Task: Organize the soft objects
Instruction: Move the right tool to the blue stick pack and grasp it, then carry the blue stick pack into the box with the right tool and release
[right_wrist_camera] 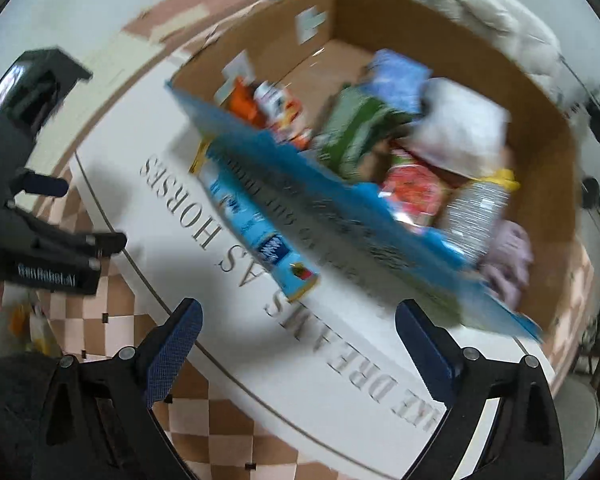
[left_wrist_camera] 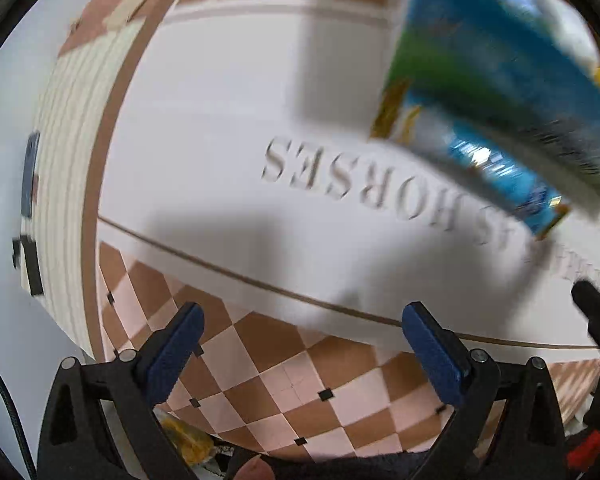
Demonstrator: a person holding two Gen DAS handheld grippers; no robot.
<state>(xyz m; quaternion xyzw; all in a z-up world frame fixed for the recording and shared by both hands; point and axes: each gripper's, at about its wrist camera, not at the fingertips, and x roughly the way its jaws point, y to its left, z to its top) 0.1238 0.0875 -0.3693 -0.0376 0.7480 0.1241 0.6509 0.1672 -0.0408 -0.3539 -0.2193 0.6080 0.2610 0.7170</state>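
**A:** Where does your target lie from each gripper?

**B:** Look through your right gripper [right_wrist_camera: 296, 344] first. Its jaws are spread wide and hold nothing. The cardboard box [right_wrist_camera: 540, 128] sits ahead and to the right, on the rug [right_wrist_camera: 260, 300] with the lettering, and the soft things are inside it: a pale purple cloth [right_wrist_camera: 508, 256] bunched in the near right corner, a white pillowy packet [right_wrist_camera: 460, 128] further in, and packets and a bottle that are too blurred to name.

**A:** And that long blue thing?

**B:** A blue flap [right_wrist_camera: 340, 216] of the box runs as a diagonal from upper left to lower right, between your right jaws and the contents. Its long axis crosses your line of approach, so I'd judge you have to go over it, not through it. A blue tube-like packet [right_wrist_camera: 260, 236] lies on the rug just under that flap, on the same slant.

**A:** What about the left one?

**B:** Your left gripper [left_wrist_camera: 302, 344] also has its jaws spread and empty. From there the box [left_wrist_camera: 500, 80] is only a blurred blue and green edge at the upper right, well off its centre line.

**A:** So which hand is nearer?

**B:** The right, I'd say: the purple cloth lies just beyond its right finger, past the flap.
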